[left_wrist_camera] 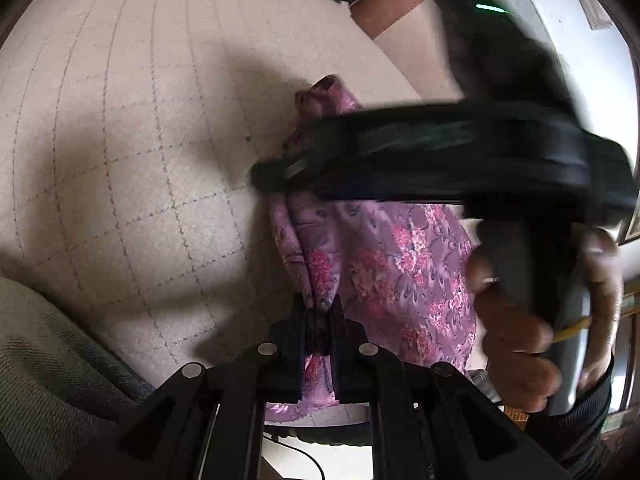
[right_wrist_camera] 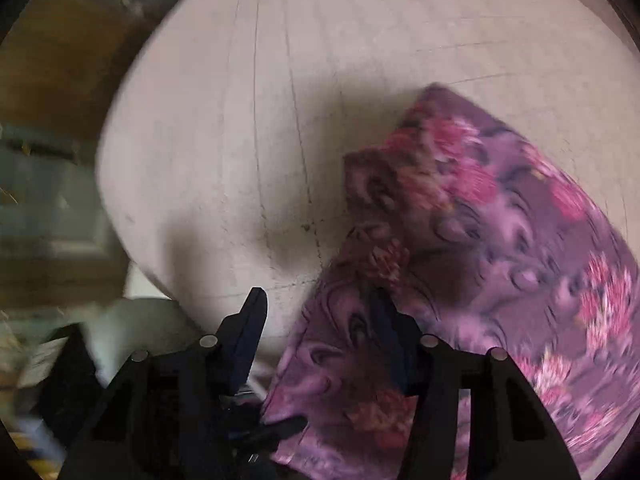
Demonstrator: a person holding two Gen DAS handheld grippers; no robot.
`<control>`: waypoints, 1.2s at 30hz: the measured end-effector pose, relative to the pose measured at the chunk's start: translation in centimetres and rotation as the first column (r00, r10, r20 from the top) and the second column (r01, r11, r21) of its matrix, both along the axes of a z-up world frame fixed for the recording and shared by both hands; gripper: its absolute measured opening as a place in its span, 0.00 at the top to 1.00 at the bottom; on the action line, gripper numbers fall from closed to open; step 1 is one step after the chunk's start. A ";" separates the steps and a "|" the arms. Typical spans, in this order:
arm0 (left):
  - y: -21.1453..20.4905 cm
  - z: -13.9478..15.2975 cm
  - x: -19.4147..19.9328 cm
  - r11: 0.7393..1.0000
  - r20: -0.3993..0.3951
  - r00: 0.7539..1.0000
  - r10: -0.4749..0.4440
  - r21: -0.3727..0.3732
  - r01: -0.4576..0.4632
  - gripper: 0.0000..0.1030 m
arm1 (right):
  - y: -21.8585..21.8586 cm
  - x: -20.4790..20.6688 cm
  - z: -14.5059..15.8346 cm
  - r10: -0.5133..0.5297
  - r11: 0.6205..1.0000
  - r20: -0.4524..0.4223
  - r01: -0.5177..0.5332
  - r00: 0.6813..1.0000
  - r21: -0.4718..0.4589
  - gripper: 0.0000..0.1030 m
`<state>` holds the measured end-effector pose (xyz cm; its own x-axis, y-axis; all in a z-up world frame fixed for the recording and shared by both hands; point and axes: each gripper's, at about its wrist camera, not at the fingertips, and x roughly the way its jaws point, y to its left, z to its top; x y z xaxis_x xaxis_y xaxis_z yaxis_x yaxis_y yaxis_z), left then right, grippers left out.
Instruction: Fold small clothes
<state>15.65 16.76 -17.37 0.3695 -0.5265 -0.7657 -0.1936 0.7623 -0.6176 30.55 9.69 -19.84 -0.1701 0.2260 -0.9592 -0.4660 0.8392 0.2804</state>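
A small purple garment with pink flowers (left_wrist_camera: 400,264) hangs lifted above a beige checked bed cover (left_wrist_camera: 120,140). My left gripper (left_wrist_camera: 318,312) is shut on a bunched edge of it. In the left wrist view my right gripper's black body (left_wrist_camera: 440,152) crosses in front of the cloth, held by a hand (left_wrist_camera: 516,336). In the right wrist view the garment (right_wrist_camera: 480,240) fills the right side. My right gripper (right_wrist_camera: 320,312) is open; cloth drapes between its jaws and over the right finger (right_wrist_camera: 394,328). The left finger (right_wrist_camera: 250,320) is bare.
The bed cover (right_wrist_camera: 240,140) curves off to a blurred brown and grey room at left (right_wrist_camera: 52,160). A grey-green cushion (left_wrist_camera: 48,360) lies at lower left in the left wrist view. A brown pillow (left_wrist_camera: 392,4) lies at the far edge.
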 end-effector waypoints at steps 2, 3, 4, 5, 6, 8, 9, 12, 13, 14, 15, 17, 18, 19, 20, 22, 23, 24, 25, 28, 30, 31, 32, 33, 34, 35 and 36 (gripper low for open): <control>0.2 0.5 -0.2 1.000 0.023 1.000 -0.006 0.010 0.006 0.93 | 1.1 -0.6 -0.7 0.047 0.997 0.032 -0.045 0.998 -0.059 0.49; 0.1 0.6 -0.2 1.000 0.025 1.000 -0.006 0.010 0.006 0.93 | 1.4 -1.0 -0.5 0.067 0.995 0.051 -0.062 0.996 -0.082 0.50; 0.1 0.5 -0.2 1.000 0.023 1.000 -0.007 0.006 0.006 0.93 | 1.6 -1.2 -0.3 0.082 0.991 0.075 -0.074 0.994 -0.111 0.60; 0.4 0.5 -0.3 1.000 0.021 1.000 -0.004 0.002 0.004 0.93 | 1.7 -1.4 -0.2 0.102 0.983 0.107 -0.084 0.989 -0.162 0.70; 0.4 0.5 -0.2 1.000 0.021 1.000 -0.004 -0.003 0.004 0.93 | 1.6 -1.5 -0.2 0.105 0.982 0.112 -0.085 0.988 -0.169 0.80; 0.2 0.7 -0.3 1.000 0.032 0.999 -0.008 0.006 0.008 0.93 | 1.2 -1.6 0.1 0.104 0.983 0.111 -0.085 0.988 -0.166 0.89; 0.0 1.0 -0.4 1.000 0.045 0.999 -0.015 0.015 0.015 0.93 | 0.9 -1.7 0.5 0.098 0.984 0.111 -0.080 0.989 -0.157 0.90; -1.0 2.1 -0.9 0.998 0.104 0.993 -0.060 0.032 0.057 0.93 | -0.8 -2.0 2.4 0.066 0.994 0.137 -0.052 0.988 -0.101 0.92; -1.4 2.6 -1.1 0.997 0.123 0.990 -0.076 0.037 0.072 0.93 | -1.5 -2.2 3.5 0.047 0.997 0.150 -0.038 0.988 -0.063 0.92; -1.7 3.2 -1.4 0.995 0.146 0.985 -0.087 0.055 0.080 0.93 | -2.3 -2.4 4.4 0.029 0.999 0.165 -0.024 0.986 -0.031 0.92; -2.3 4.0 -1.7 0.992 0.170 0.980 -0.106 0.080 0.093 0.93 | -3.6 -2.8 5.9 0.001 1.000 0.186 -0.004 0.983 0.015 0.92; -3.4 5.7 -2.4 0.988 0.213 0.968 -0.133 0.104 0.112 0.93 | -6.5 -3.2 8.3 -0.073 0.991 0.196 0.049 0.978 0.124 0.92; -4.0 6.4 -2.7 0.986 0.225 0.964 -0.142 0.113 0.119 0.93 | -8.1 -3.5 9.3 -0.108 0.981 0.191 0.073 0.976 0.181 0.92; -4.5 7.4 -3.3 0.983 0.239 0.958 -0.158 0.126 0.130 0.93 | -9.4 -3.8 10.1 -0.137 0.969 0.185 0.093 0.973 0.228 0.92; -5.5 8.4 -3.6 0.980 0.253 0.951 -0.177 0.133 0.147 0.93 | -11.4 -4.1 10.9 -0.178 0.950 0.177 0.122 0.968 0.288 0.92; -8.3 11.1 -4.1 0.965 0.292 0.926 -0.240 0.177 0.195 0.93 | -14.9 -5.4 12.8 -0.262 0.901 0.163 0.180 0.951 0.395 0.92; -9.3 11.8 -4.2 0.958 0.303 0.916 -0.261 0.194 0.209 0.93 | -16.5 -6.1 13.8 -0.308 0.869 0.166 0.206 0.937 0.449 0.92; -11.0 12.9 -4.4 0.948 0.319 0.900 -0.296 0.215 0.236 0.93 | -18.0 -6.7 14.4 -0.336 0.846 0.168 0.219 0.927 0.485 0.92; -12.3 13.6 -4.6 0.939 0.327 0.889 -0.322 0.231 0.255 0.93 | -20.3 -7.3 15.3 -0.375 0.813 0.166 0.238 0.912 0.532 0.92; -17.2 15.6 -4.5 0.897 0.329 0.845 -0.421 0.292 0.333 0.93 | -27.1 -9.2 16.8 -0.486 0.717 0.149 0.296 0.861 0.631 0.92; -20.9 15.9 -4.5 0.866 0.323 0.815 -0.481 0.322 0.383 0.93 | -31.6 -10.2 16.5 -0.549 0.654 0.123 0.333 0.827 0.679 0.92; -22.5 15.7 -4.4 0.851 0.317 0.802 -0.506 0.333 0.405 0.93 | -33.8 -10.8 16.0 -0.579 0.618 0.101 0.355 0.809 0.701 0.92; -24.5 15.5 -4.0 0.833 0.306 0.788 -0.535 0.345 0.432 0.93 | -36.4 -11.3 15.4 -0.612 0.582 0.077 0.382 0.787 0.718 0.92; -25.7 15.2 -4.0 0.823 0.294 0.781 -0.552 0.347 0.451 0.93 | -37.4 -11.3 15.0 -0.633 0.559 0.060 0.403 0.772 0.725 0.92; -26.9 14.5 -3.6 0.811 0.279 0.774 -0.568 0.345 0.471 0.93 | -39.2 -11.1 13.8 -0.658 0.528 0.032 0.431 0.752 0.732 0.92; -28.4 13.9 -3.3 0.799 0.261 0.767 -0.586 0.342 0.495 0.93 | -40.8 -11.2 13.1 -0.675 0.503 0.011 0.450 0.737 0.738 0.92; -30.2 13.2 -2.9 0.785 0.243 0.759 -0.604 0.346 0.514 0.93 | -42.6 -11.3 12.0 -0.698 0.476 -0.007 0.472 0.716 0.742 0.92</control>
<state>12.74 -13.46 -4.19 0.3162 -0.5308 -0.7863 0.4915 0.8006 -0.3428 19.28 -32.87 -7.84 0.4788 0.7391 -0.4738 -0.0820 0.5749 0.8141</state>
